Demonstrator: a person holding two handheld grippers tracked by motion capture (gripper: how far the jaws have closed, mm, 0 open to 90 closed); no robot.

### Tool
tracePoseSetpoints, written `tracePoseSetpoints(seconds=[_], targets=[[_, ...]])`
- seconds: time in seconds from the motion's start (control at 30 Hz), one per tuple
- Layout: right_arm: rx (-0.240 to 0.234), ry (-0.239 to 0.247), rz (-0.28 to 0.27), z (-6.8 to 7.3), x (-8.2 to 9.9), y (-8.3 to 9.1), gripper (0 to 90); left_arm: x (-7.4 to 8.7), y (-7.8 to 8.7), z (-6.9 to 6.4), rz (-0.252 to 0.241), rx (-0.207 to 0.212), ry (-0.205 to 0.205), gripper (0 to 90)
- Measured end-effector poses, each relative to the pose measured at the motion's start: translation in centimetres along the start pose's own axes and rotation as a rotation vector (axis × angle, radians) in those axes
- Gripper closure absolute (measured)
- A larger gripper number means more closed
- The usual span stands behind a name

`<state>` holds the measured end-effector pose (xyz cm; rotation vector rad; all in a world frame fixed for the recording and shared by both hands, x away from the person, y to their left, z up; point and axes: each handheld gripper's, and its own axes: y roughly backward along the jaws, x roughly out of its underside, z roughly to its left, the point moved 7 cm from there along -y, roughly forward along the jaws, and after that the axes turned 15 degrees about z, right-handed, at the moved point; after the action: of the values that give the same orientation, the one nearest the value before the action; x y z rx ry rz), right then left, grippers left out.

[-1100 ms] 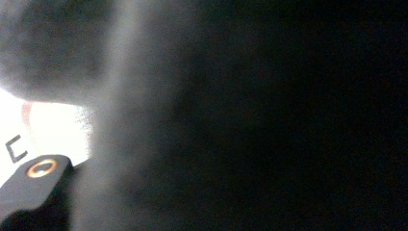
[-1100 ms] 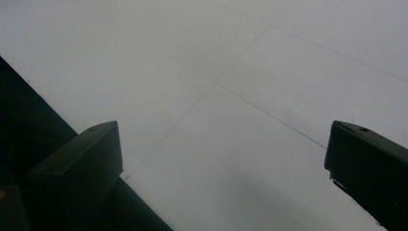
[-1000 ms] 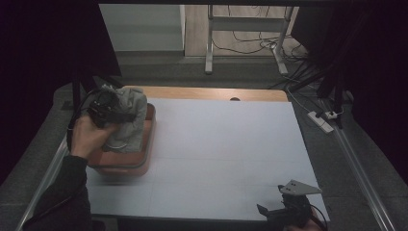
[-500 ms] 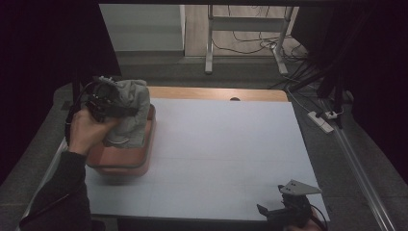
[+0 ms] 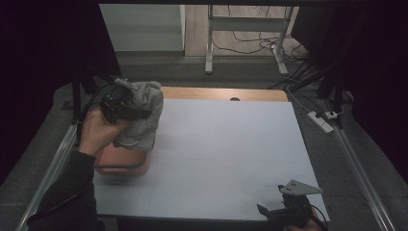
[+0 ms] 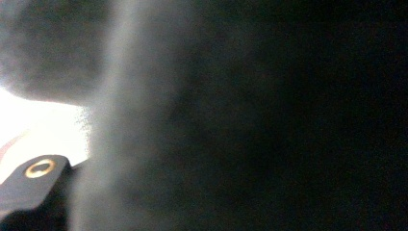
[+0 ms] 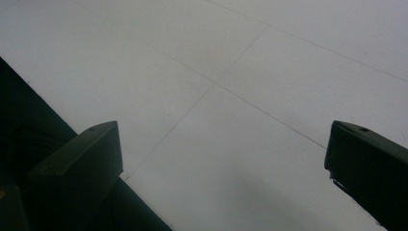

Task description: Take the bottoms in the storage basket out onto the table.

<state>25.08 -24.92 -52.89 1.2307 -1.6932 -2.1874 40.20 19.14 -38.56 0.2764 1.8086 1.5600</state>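
Grey cloth (image 5: pixel 144 113): crumpled, soft, clamped in left hand-held gripper (image 5: pixel 126 107); right hand-held gripper (image 5: pixel 269 214) jaws apart.

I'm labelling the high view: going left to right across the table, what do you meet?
Left gripper shut on the grey cloth above the pink basin → bare white tabletop → right gripper at the near right edge, fingers open.

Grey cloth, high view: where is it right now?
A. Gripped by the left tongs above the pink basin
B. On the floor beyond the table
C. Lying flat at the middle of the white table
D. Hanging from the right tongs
A: the left tongs clamp the bunched grey cloth, which hangs over the pink basin.
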Motion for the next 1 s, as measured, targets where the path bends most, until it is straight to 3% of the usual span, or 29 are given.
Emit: tracePoseSetpoints(seconds=[0.6,1.0], targets=[[-0.003,0.003,-0.002,0.0,0.0,0.1,0.0,-2.8,-1.7,-3.6,0.01,0.033,-0.091,56.3],[-0.009,0.003,-0.009,0.0,0.0,0.1,0.0,-4.9,-3.8,-6.4,0.024,0.069,-0.162,56.3]])
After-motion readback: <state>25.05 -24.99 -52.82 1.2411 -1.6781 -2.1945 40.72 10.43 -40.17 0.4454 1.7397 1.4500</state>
